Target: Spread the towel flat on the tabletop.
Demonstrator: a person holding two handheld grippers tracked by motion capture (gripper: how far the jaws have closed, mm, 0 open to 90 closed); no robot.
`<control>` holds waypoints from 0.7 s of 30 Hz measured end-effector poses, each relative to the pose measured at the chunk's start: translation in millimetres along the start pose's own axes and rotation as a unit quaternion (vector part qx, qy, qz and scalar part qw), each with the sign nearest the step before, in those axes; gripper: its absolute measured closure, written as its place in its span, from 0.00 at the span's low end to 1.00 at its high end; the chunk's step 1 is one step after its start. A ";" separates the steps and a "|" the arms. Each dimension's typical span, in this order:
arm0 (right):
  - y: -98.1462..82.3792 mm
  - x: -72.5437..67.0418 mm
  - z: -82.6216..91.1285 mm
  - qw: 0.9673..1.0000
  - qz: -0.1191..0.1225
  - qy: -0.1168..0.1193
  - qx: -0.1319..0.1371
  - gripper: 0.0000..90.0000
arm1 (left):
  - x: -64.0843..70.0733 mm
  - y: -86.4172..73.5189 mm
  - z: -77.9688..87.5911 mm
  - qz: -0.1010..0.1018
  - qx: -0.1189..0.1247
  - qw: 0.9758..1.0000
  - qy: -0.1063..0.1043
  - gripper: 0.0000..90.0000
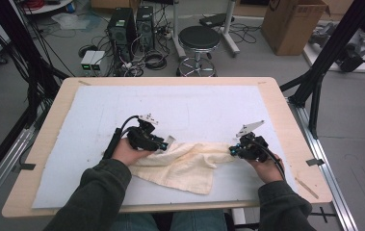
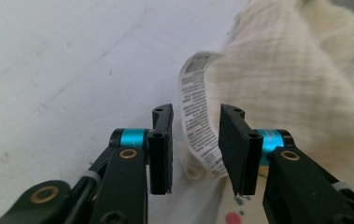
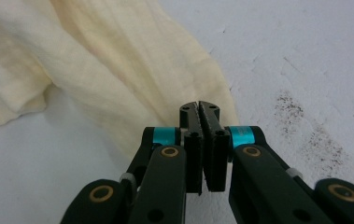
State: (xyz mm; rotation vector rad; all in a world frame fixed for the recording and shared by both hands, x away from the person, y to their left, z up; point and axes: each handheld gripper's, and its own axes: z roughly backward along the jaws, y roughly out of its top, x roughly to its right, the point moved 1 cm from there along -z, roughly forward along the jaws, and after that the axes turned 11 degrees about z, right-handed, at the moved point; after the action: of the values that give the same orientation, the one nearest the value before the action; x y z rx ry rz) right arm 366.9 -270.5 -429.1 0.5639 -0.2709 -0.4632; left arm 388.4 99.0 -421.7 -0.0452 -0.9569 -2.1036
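Here my left fingers [image 2: 195, 149] stand partly apart with the white label [image 2: 201, 126] of the cloth [image 2: 286, 88] hanging between them; the pads do not press on it, and gaps show on both sides of the strip. The label curls up from just in front of the fingertips to the bunched cream cloth, which spreads beyond and to the right of these fingers in the left gripper view. My right fingers [image 3: 205, 149] are pressed together, and the cloth's edge [image 3: 132, 93] runs into them, so I take it they pinch a corner of it. From there the cloth fans out ahead and to the left of those fingers in the right gripper view.

In the high view the cloth [image 1: 185, 163] lies crumpled between my left gripper [image 1: 166, 143] and my right gripper [image 1: 231, 150], resting on the white sheet [image 1: 194, 103] that covers the counter [image 1: 50, 120].
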 end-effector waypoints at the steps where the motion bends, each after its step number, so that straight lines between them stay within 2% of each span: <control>1: 0.0 0.1 -0.2 1.000 0.001 -0.001 0.001 0.98 | -0.5 -2.2 -3.1 0.003 -0.005 1.000 0.003 0.71; 4: -0.4 0.3 -0.8 1.000 0.001 -0.001 0.004 0.98 | 1.4 -7.7 -12.1 -0.001 -0.025 1.000 0.010 0.68; 6: -0.7 0.2 -1.6 1.000 -0.006 0.000 0.004 0.98 | 4.2 -9.3 -14.3 -0.010 -0.021 1.000 0.015 0.66; 7: -0.9 0.7 -2.4 1.000 -0.004 0.001 0.006 0.98 | 4.9 -9.4 -15.0 -0.008 -0.019 1.000 0.014 0.67; 8: -0.9 0.8 -2.9 1.000 -0.004 0.001 0.007 0.98 | 5.9 -9.8 -15.4 -0.016 -0.021 0.999 0.022 0.68; 11: -1.1 0.7 -5.0 1.000 -0.007 0.002 0.012 0.98 | 10.5 -12.0 -16.0 -0.038 -0.012 0.999 0.035 0.73; 14: -1.7 1.4 -6.4 1.000 -0.015 0.005 0.017 0.98 | 15.8 -13.7 -17.6 -0.054 -0.003 0.998 0.041 0.84; 16: -1.5 2.0 -6.7 1.000 -0.017 0.007 0.019 0.98 | 16.3 -13.5 -17.4 -0.052 0.000 0.998 0.040 0.94; 19: -0.2 2.0 -7.0 0.999 -0.020 0.012 0.025 0.98 | 15.1 -13.3 -11.9 -0.056 0.004 0.997 0.049 0.96; 21: 2.5 1.2 -6.4 0.999 -0.019 0.013 0.030 0.98 | 13.9 -12.6 -2.2 -0.052 0.024 0.997 0.052 0.97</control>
State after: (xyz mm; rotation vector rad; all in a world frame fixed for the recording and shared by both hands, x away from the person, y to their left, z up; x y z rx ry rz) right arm 371.1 -266.4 -432.7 0.6338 -0.2496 -0.4844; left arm 370.9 93.3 -426.4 0.1397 -0.9657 -2.1538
